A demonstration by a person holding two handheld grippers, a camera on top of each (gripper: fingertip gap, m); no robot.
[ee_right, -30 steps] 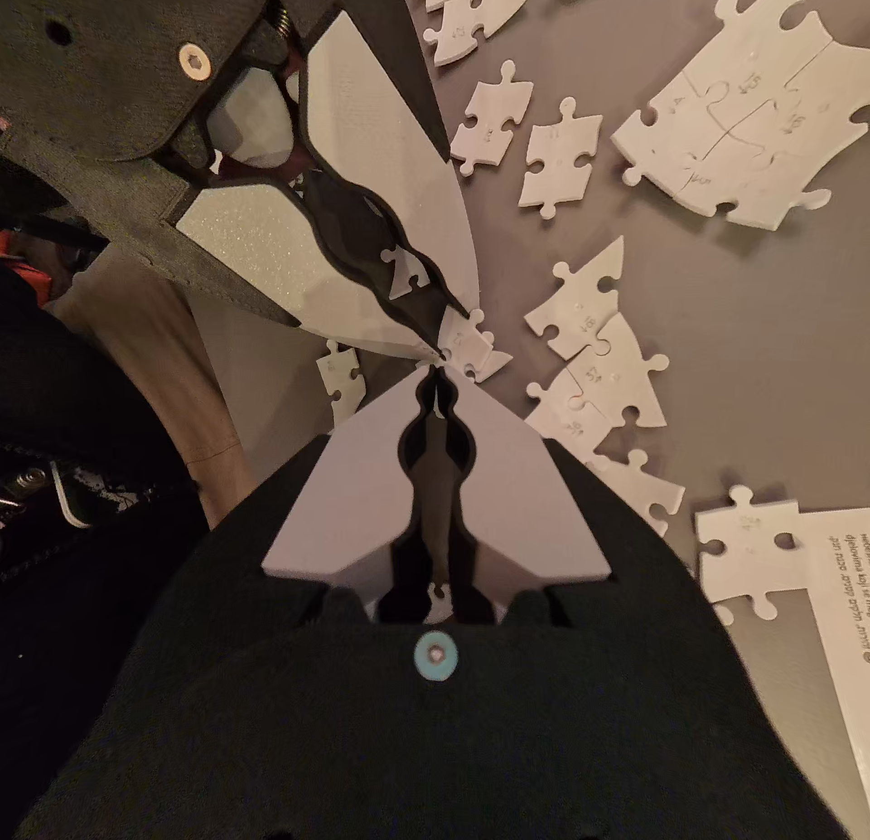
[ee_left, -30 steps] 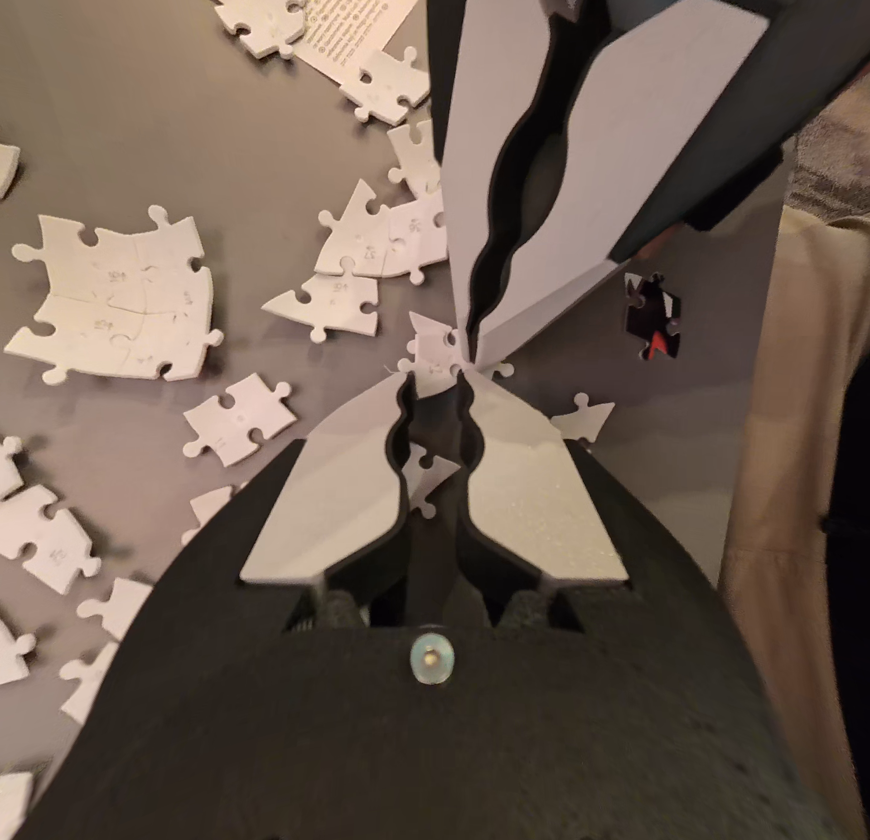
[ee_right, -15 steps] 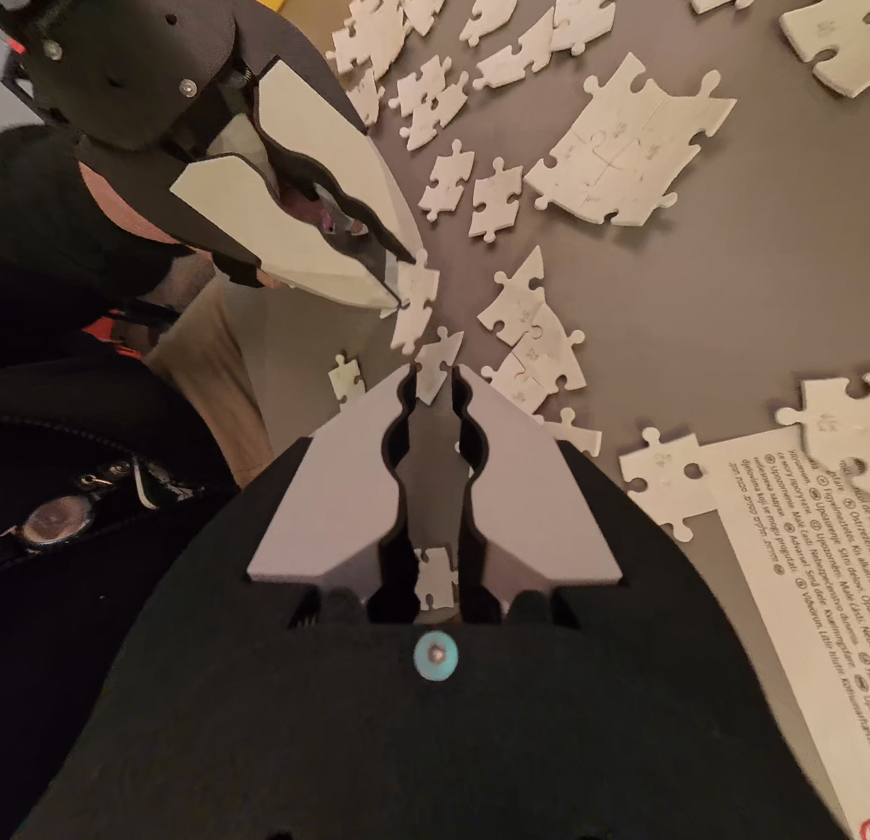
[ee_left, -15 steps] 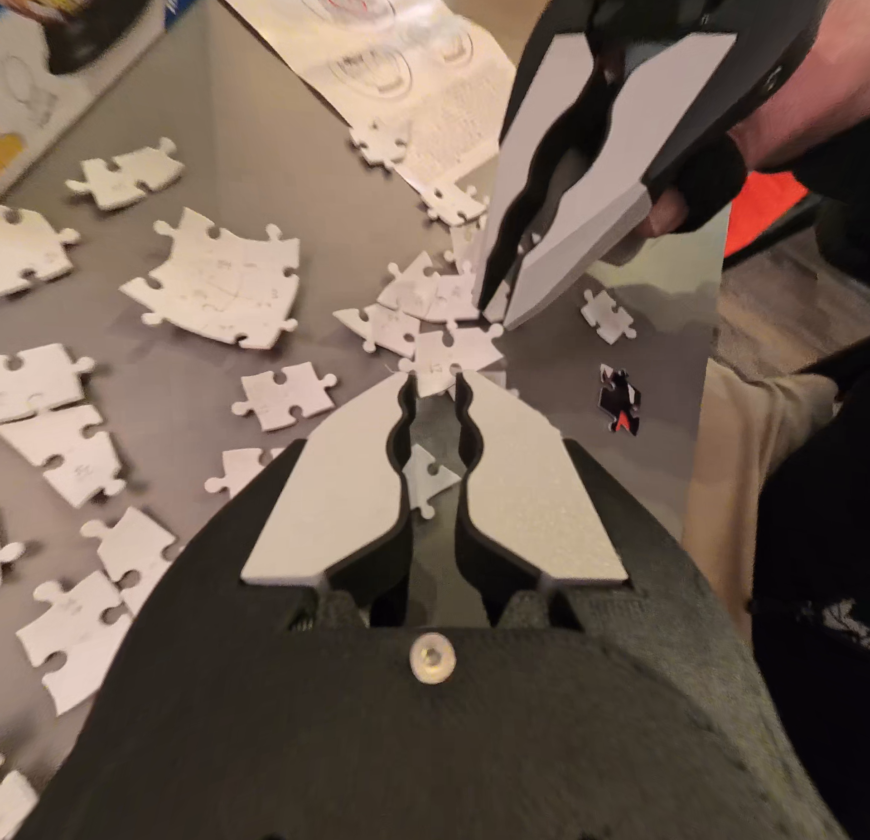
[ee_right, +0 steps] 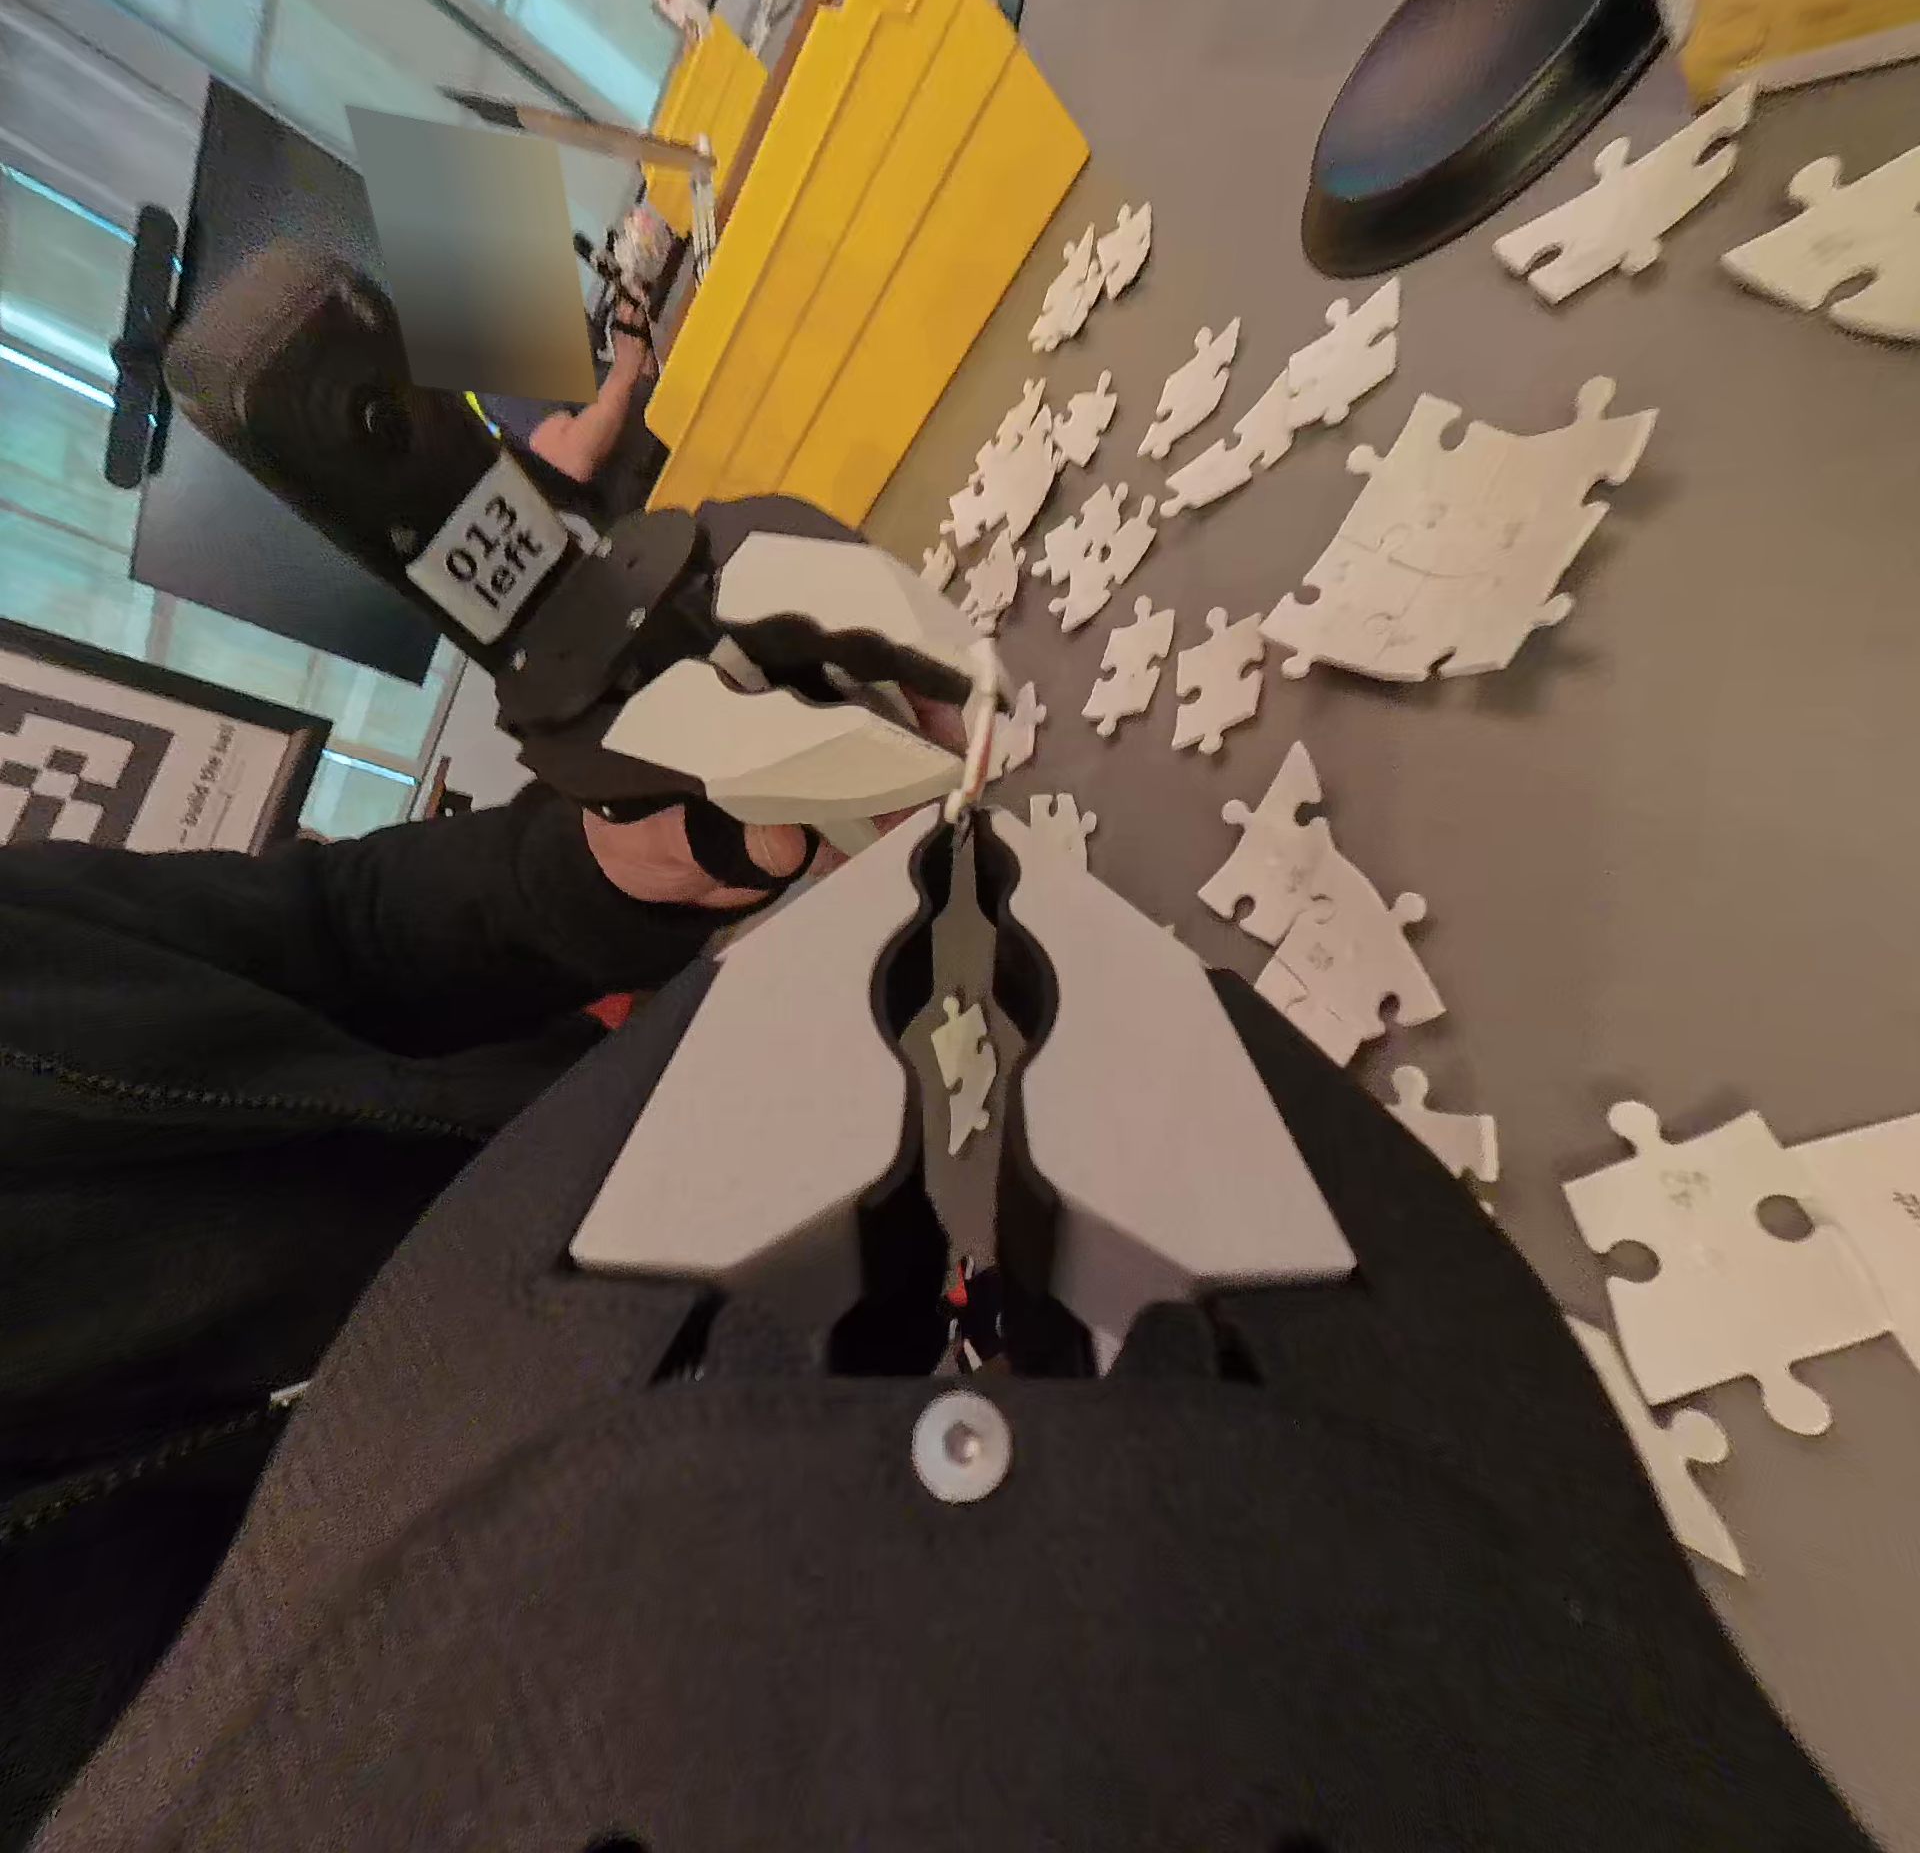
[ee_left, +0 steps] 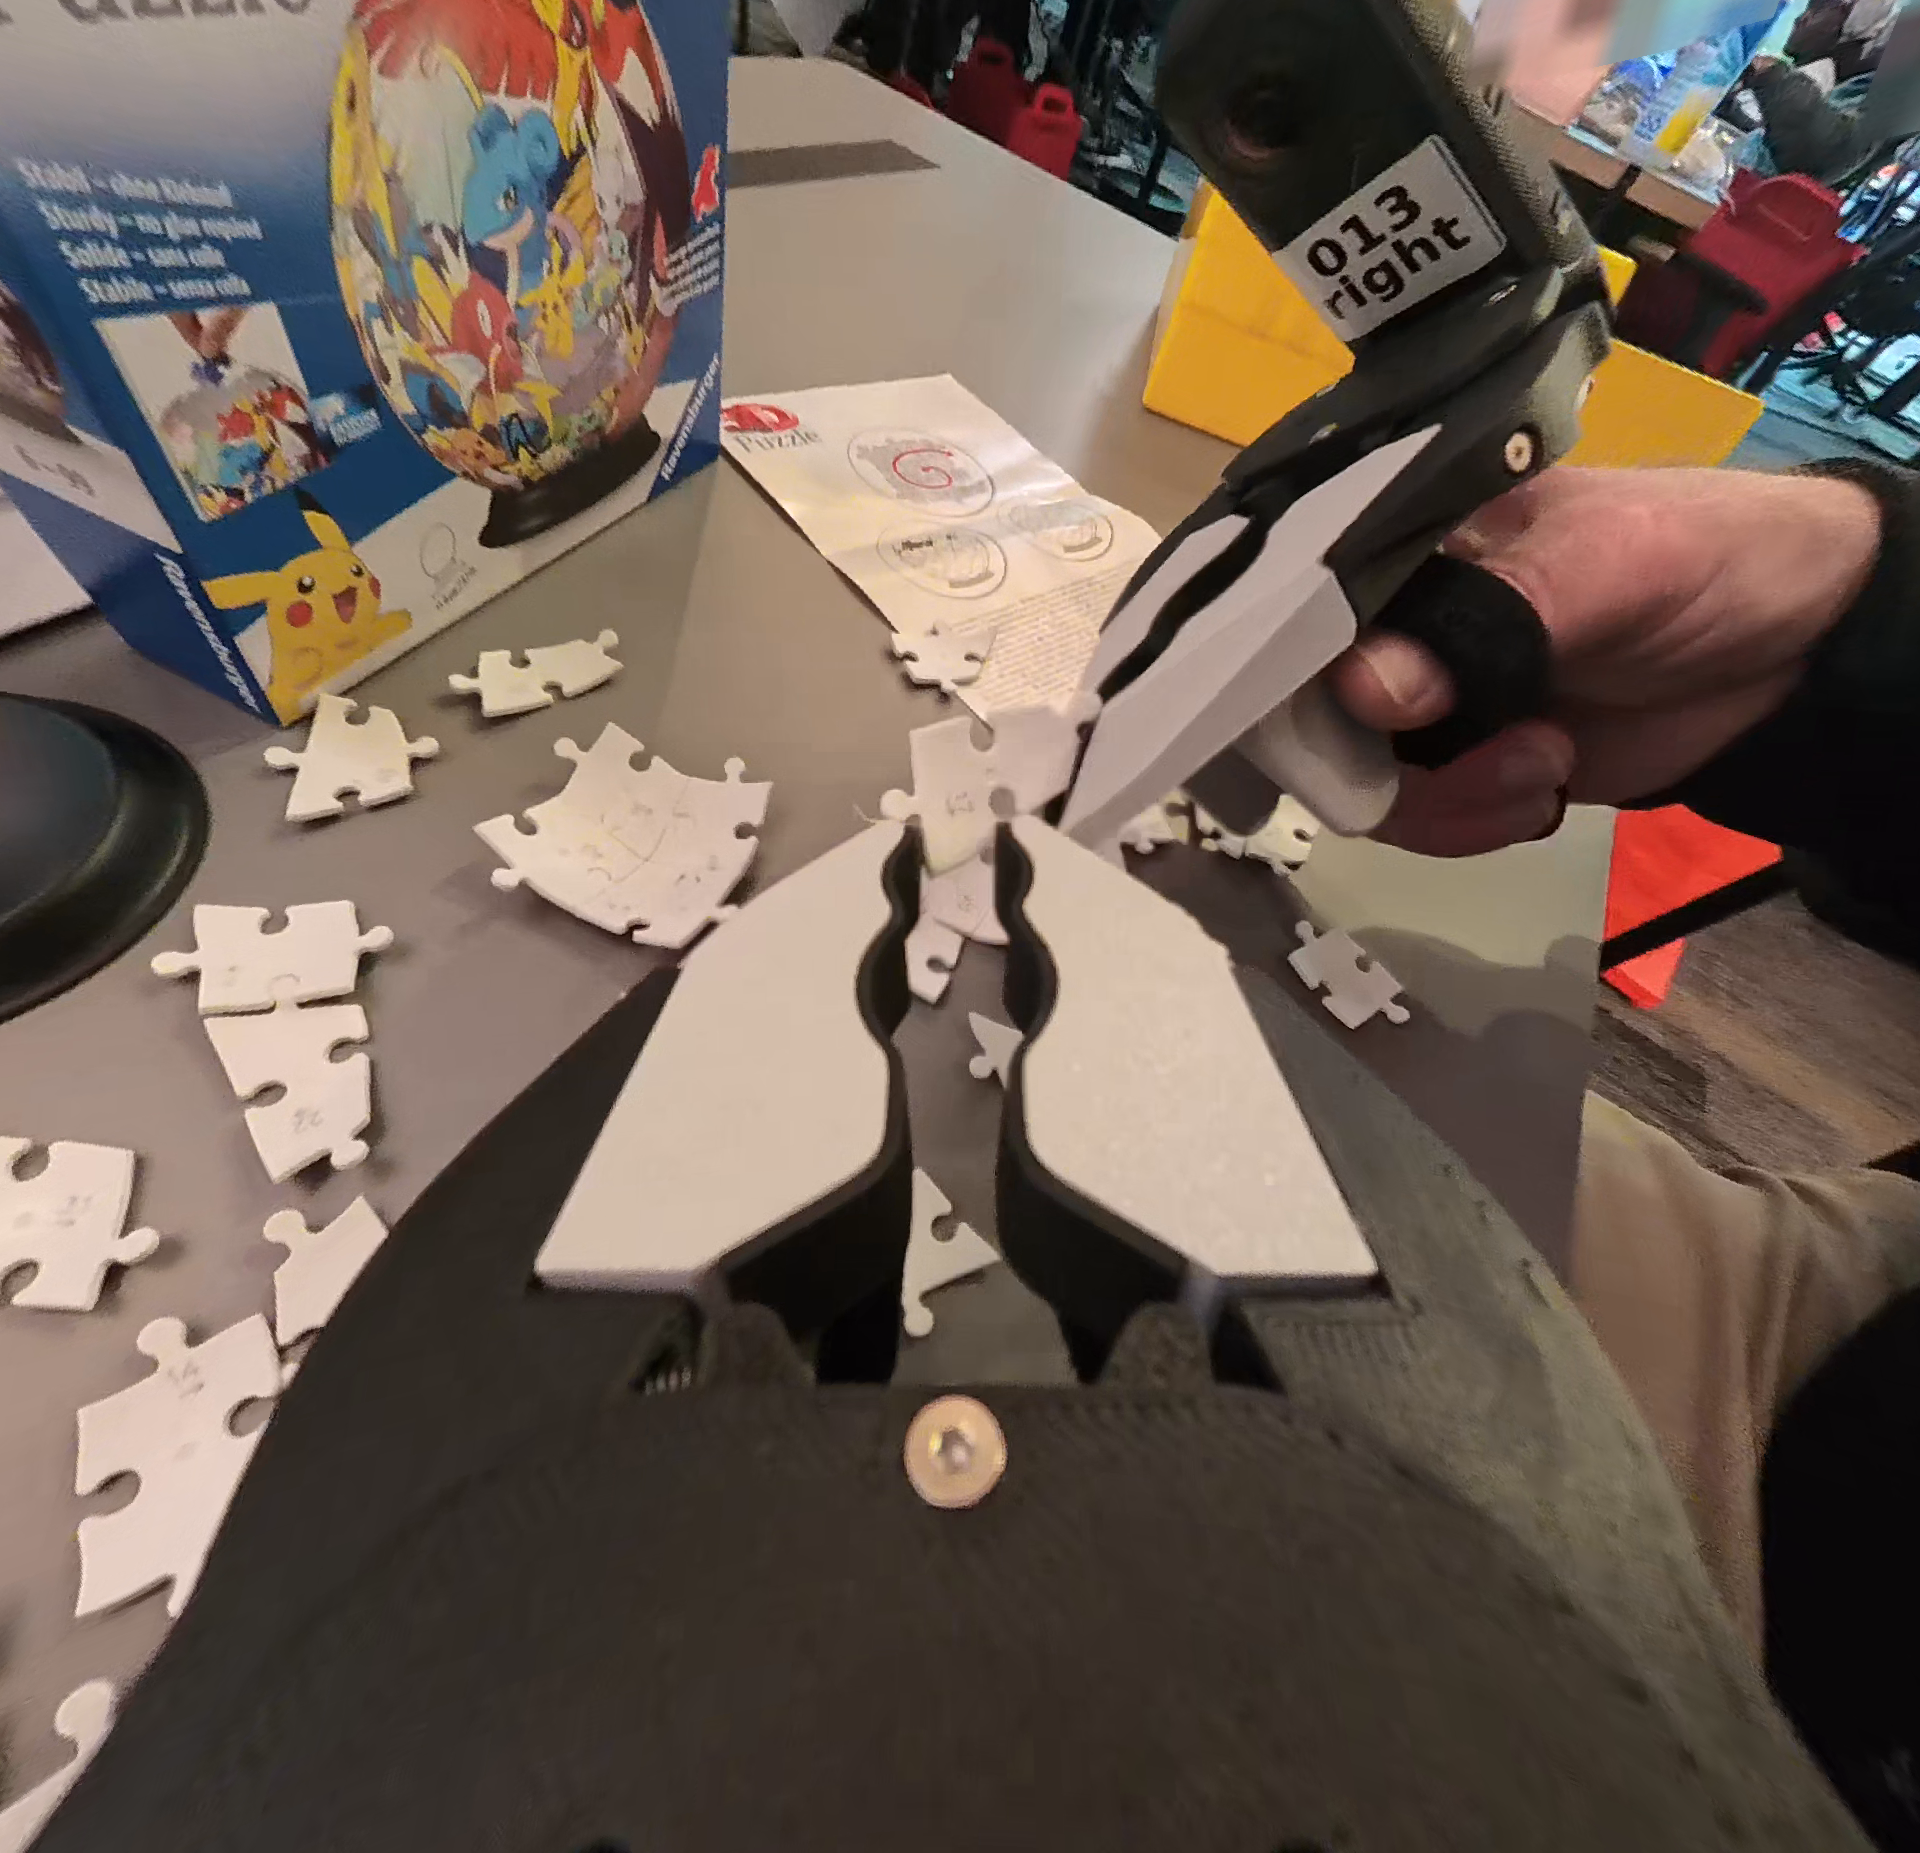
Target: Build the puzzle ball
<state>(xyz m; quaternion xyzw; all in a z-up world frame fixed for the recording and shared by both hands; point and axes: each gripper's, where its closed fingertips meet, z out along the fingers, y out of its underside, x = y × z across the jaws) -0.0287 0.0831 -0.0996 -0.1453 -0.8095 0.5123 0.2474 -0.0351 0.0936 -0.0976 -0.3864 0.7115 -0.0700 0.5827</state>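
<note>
I have the left gripper clenched on 1 white puzzle piece, lifted above the grey table. The right gripper pinches a second piece against its right edge. I judge this the joining step; next I must align tab to notch and press, gently.

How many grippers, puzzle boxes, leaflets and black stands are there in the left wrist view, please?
Grippers: 2 (left gripper shut on a piece, right gripper shut on a second piece)
Puzzle box: 1
Leaflet: 1
Black stand: 1
Total: 5
</note>
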